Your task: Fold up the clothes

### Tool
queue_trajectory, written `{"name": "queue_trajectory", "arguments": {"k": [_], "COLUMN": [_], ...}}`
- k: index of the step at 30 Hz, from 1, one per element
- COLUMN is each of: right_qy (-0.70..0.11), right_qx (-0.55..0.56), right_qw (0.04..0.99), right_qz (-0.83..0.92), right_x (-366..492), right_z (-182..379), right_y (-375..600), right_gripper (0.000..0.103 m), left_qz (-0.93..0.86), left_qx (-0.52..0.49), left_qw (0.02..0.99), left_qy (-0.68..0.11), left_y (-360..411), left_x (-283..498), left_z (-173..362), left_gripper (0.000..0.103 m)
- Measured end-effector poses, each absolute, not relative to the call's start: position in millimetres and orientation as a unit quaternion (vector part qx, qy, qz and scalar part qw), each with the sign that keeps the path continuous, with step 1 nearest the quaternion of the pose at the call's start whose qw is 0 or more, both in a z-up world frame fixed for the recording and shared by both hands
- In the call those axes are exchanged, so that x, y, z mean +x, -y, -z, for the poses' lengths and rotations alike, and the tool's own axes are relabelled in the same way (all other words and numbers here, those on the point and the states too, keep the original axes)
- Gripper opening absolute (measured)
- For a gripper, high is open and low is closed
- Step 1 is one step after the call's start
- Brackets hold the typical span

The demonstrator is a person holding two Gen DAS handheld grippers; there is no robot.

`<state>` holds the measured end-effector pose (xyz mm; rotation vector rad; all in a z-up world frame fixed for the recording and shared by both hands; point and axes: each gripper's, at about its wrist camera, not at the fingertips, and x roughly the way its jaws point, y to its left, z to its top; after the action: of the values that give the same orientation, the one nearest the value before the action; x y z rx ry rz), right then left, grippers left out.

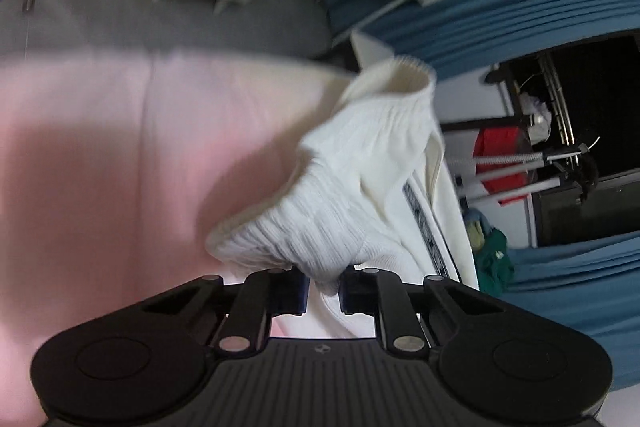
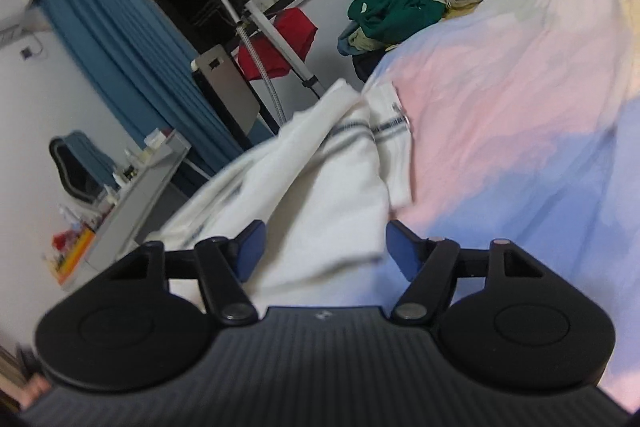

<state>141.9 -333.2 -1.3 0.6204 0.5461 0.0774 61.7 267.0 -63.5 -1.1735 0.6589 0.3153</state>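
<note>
Your left gripper (image 1: pixel 323 291) was clamped on the ribbed waistband of the white garment (image 1: pixel 340 195), which rose bunched from its jaws and hung down the right side of that view, over the pink bedsheet (image 1: pixel 100 155). Your right gripper (image 2: pixel 324 251) had its jaws spread wide with nothing between the pads; the same white garment (image 2: pixel 320 187) lay directly ahead of it along the bed's edge, its long axis running away from the tool toward the clothes steamer (image 2: pixel 256 27). To judge by that, your right hand was the free one and the cloth sat just beyond its fingertips, slightly left of centre. A dark patterned stripe ran down the garment, but you could read no lettering or brand on it.
</note>
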Motion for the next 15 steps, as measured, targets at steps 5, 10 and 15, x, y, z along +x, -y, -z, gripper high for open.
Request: {"name": "queue_trajectory", "arguments": {"k": [5,10,15], "right_qy": [-0.302,-0.337,-0.373], "right_qx": [0.298,0.295,0.280], "right_qw": [0.905,0.894,0.885], "right_qz": [-0.026,-0.014,-0.006], "right_x": [227,312,386], "right_z": [-4,-10,-9], "right_y": [342,351,352], "right_gripper": [0.052,0.048,0.048], "left_qz": [-0.147,-0.148,-0.144], "left_qx": [-0.554,-0.546,-0.534], "left_qw": [0.757,0.763,0.773], "left_qy": [-0.313,-0.312,-0.310], "left_y": [-277,-281,-286], "left_x": [50,60,70], "left_z": [59,60,65], "left_gripper": [0.015,0.015,0.015]}}
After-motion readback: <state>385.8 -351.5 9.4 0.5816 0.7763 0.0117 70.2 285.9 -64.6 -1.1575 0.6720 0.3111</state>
